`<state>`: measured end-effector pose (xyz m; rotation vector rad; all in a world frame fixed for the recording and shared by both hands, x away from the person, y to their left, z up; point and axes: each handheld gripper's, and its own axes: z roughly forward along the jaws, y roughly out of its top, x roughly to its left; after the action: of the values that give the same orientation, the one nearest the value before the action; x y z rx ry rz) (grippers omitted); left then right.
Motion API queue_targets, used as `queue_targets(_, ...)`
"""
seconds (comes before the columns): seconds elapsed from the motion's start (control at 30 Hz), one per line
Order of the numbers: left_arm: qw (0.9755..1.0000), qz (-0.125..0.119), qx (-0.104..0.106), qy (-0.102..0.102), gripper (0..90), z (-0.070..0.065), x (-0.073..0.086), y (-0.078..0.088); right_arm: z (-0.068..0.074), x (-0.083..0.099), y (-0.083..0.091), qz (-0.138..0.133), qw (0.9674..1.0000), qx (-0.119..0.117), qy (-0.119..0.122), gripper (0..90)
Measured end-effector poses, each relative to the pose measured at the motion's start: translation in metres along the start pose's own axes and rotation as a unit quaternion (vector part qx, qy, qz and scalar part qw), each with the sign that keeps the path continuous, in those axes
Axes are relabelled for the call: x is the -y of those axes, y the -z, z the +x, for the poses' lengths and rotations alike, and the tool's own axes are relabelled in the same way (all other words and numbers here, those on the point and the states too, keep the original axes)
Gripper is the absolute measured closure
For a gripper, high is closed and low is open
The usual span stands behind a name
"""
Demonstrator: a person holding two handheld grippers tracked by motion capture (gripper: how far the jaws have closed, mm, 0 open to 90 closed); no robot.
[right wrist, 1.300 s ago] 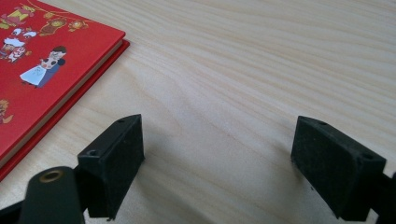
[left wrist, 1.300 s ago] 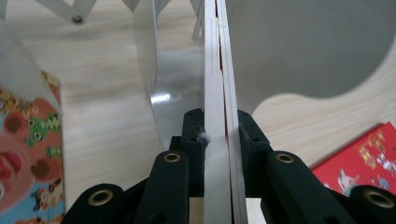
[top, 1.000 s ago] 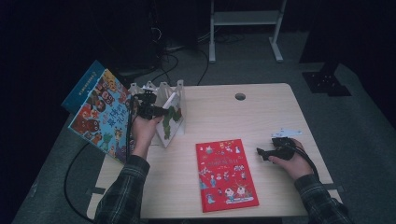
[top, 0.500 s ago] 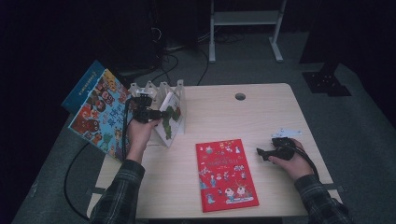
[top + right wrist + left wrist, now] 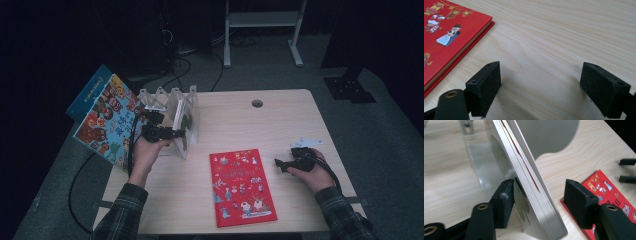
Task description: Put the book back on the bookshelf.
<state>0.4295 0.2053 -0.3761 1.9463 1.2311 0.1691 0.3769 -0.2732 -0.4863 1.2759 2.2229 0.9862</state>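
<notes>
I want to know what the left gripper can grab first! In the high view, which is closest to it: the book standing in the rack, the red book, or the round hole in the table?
From the left gripper:
1. Standing book, between its jaws.
2. Red book, lying mid-table.
3. Round hole, far edge.

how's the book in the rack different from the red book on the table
The book in the rack stands on edge, leaning in the clear rack; the red book lies flat on the table. The book in the rack sits between the left gripper's jaws, which have just been opening and do not press it; the red book lies untouched, beside the open right gripper. Both are closed.
</notes>
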Motion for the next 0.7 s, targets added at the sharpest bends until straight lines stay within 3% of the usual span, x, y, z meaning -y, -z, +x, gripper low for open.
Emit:
queue_targets(0.3,0.9997,0.009,0.02,-0.013,36.7,-0.014,0.011,0.0,0.0,0.0,0.0,0.0,1.0,-0.002,0.002,15.7)
queue_targets(0.43,0.9996,0.014,0.022,-0.014,35.5,-0.014,0.016,-0.002,0.001,0.0,0.0,0.0,1.0,-0.003,0.002,15.7)
queue_targets(0.6,0.9991,0.033,0.001,-0.025,37.1,-0.015,0.02,-0.013,0.001,0.0,0.0,0.001,1.0,-0.003,0.001,15.6)
queue_targets(0.7,0.9993,0.026,-0.005,-0.025,47.6,-0.013,0.019,-0.018,0.001,0.0,0.0,0.001,1.0,-0.003,0.002,15.7)
